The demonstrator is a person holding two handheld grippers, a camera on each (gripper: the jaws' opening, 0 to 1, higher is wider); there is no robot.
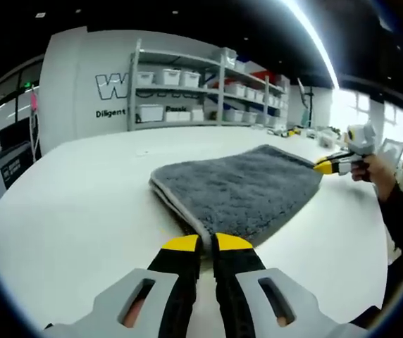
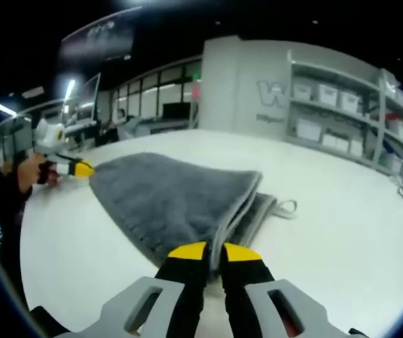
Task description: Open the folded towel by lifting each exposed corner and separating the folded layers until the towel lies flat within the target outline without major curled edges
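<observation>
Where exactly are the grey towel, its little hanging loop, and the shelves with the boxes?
towel (image 1: 247,186): left gripper view, middle of top layer.
hanging loop (image 2: 284,206): right gripper view, the loop's strap.
shelves (image 1: 201,88): left gripper view, middle of rack.

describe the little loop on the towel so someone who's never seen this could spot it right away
On the big white table lies a folded grey towel, the right tongs pinching one of its corners. In the right gripper view, follow the lower layer's edge away from those tongs to the small pale hanging loop: thin and flat on the table, unlike the fluffy grey pile beside it.
</observation>
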